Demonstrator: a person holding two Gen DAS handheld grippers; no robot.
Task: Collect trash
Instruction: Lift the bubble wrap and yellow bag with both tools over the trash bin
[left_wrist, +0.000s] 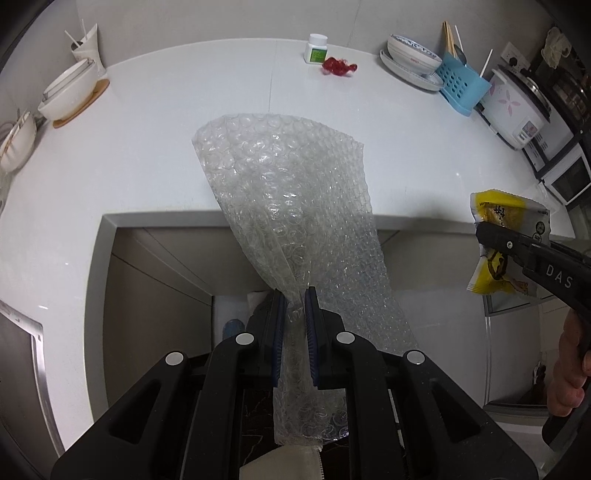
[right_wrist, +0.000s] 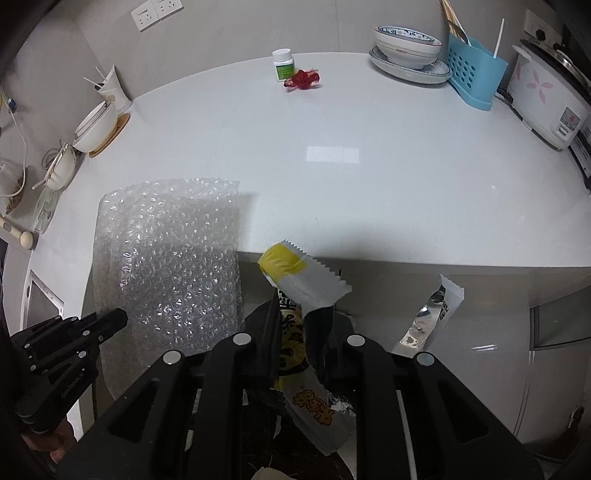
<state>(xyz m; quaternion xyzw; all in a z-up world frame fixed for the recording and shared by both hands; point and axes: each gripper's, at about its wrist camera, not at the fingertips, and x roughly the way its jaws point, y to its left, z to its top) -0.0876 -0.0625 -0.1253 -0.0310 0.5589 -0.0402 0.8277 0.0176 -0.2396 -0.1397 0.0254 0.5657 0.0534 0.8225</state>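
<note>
My left gripper (left_wrist: 294, 295) is shut on a clear sheet of bubble wrap (left_wrist: 288, 192), held up off the white counter (left_wrist: 147, 155) in front of its edge. The sheet also shows in the right wrist view (right_wrist: 170, 266), with the left gripper (right_wrist: 122, 317) at its lower left. My right gripper (right_wrist: 301, 306) is shut on a yellow and white snack wrapper (right_wrist: 295, 273). In the left wrist view the right gripper (left_wrist: 484, 232) holds that wrapper (left_wrist: 502, 210) at the far right. A red crumpled wrapper (left_wrist: 338, 67) lies far back on the counter, also in the right wrist view (right_wrist: 303, 79).
A white pill bottle (right_wrist: 283, 65) stands by the red wrapper. Stacked bowls (right_wrist: 406, 46), a blue utensil holder (right_wrist: 474, 72) and a rice cooker (right_wrist: 546, 103) stand at the back right. White bowls on a wooden coaster (right_wrist: 98, 129) stand at the left. Cabinets lie below the counter edge.
</note>
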